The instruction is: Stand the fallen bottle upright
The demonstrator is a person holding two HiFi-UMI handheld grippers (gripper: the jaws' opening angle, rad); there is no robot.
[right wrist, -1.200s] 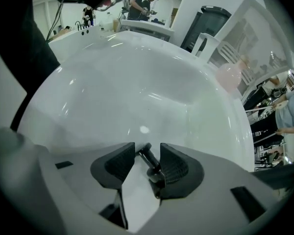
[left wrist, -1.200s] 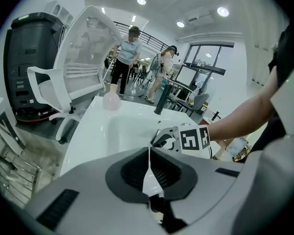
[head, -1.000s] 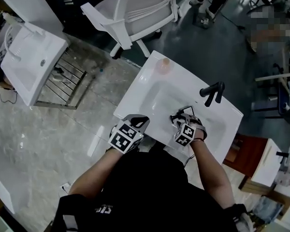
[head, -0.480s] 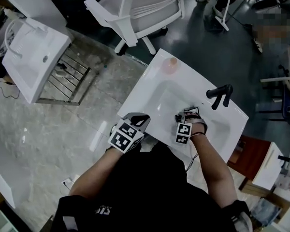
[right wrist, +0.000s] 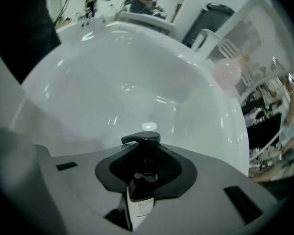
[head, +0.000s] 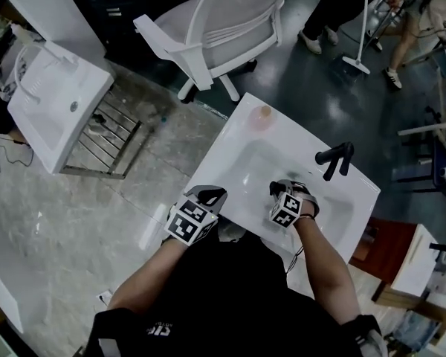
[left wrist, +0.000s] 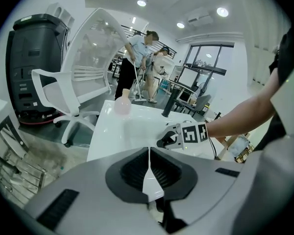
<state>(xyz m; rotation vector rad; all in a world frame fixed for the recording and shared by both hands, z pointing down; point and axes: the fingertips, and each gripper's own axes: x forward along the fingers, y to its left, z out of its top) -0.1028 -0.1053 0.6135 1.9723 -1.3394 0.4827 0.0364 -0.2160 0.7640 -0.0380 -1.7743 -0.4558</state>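
Observation:
A dark bottle with a white label and a black pump head sits between the jaws of my right gripper. Those jaws have just been closing and now press on it. In the head view my right gripper points steeply down into the white sink basin, near the black faucet; the bottle itself is hidden there. My left gripper hovers at the basin's near rim, jaws shut on nothing. In the left gripper view, the left gripper faces the right gripper.
A pink rounded object stands on the sink's far corner. A white office chair is beyond the sink, a second white sink and a metal rack at left. People stand at the back; a reddish stool at right.
My right gripper has shifted a little inside the basin and its jaws have narrowed around the bottle. The left gripper stays by the near rim.

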